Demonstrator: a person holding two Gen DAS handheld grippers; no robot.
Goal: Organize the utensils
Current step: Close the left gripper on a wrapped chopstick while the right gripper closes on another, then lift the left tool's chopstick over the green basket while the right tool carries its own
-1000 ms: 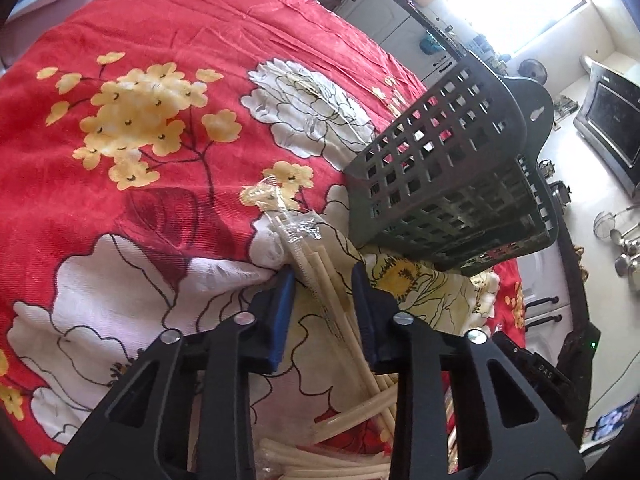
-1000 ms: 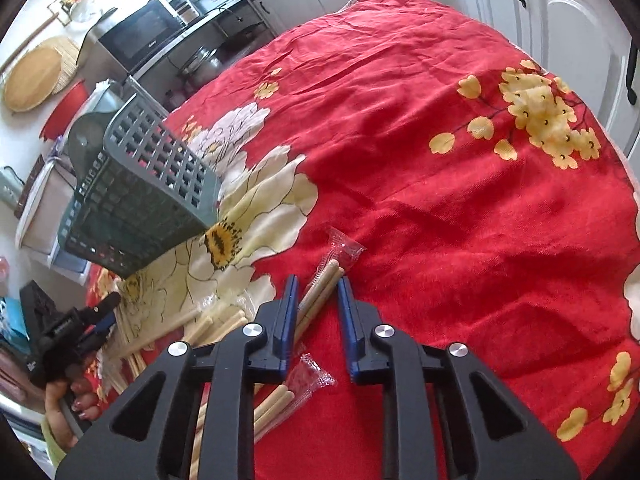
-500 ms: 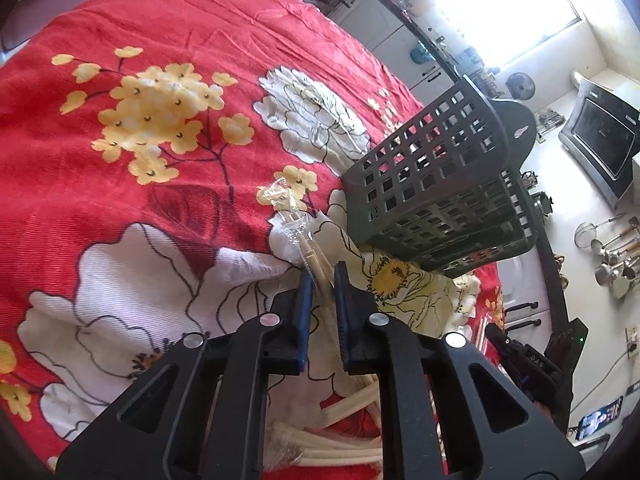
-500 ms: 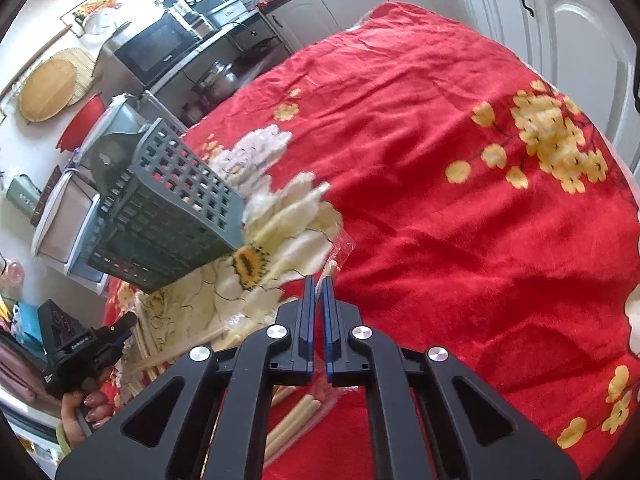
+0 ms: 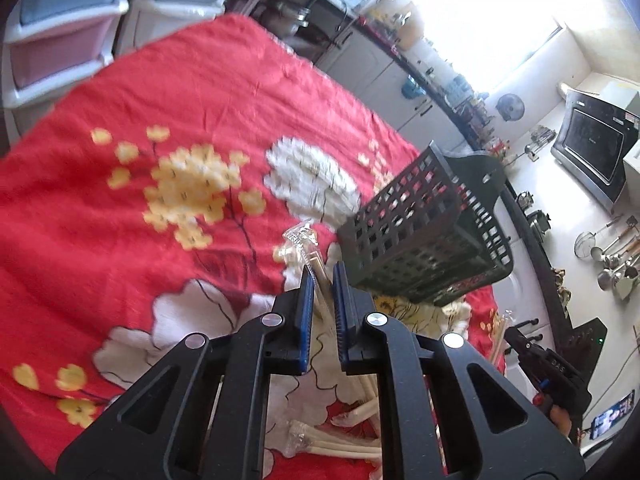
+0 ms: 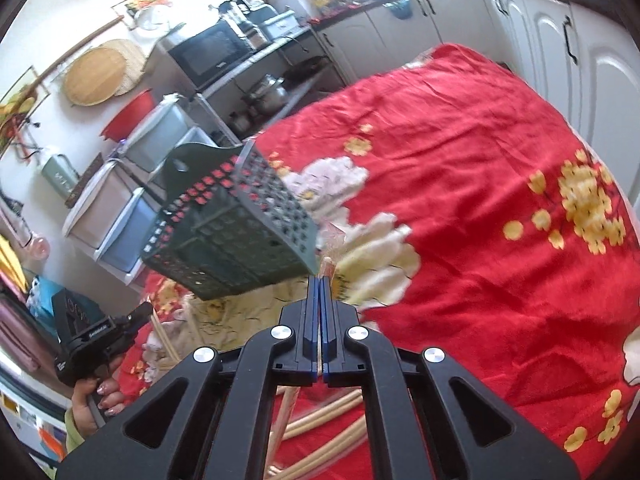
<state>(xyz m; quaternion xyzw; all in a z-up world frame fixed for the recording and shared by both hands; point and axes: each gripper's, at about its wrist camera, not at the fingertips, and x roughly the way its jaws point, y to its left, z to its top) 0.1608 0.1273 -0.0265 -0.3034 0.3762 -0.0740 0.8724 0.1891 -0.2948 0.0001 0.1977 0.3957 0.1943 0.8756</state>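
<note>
A dark green perforated utensil basket (image 5: 424,232) stands on the red flowered cloth; it also shows in the right wrist view (image 6: 236,232). My left gripper (image 5: 321,276) is shut on a plastic-wrapped pair of pale chopsticks (image 5: 310,250) and holds it just left of the basket. My right gripper (image 6: 321,280) is shut on another wrapped pair of chopsticks (image 6: 327,265), its tip poking out beside the basket's right corner. More wrapped chopsticks (image 5: 344,446) lie on the cloth under my left gripper, and several (image 6: 324,420) under my right.
The red flowered cloth (image 5: 180,92) covers the table. White cabinets (image 6: 560,40) stand beyond the table's far right edge and storage drawers (image 5: 60,32) beyond its far left. The other hand-held gripper (image 6: 88,340) shows at the left edge.
Both grippers closed on wrapped chopstick pairs and lifted them off the cloth, rising and drawing closer to the basket.
</note>
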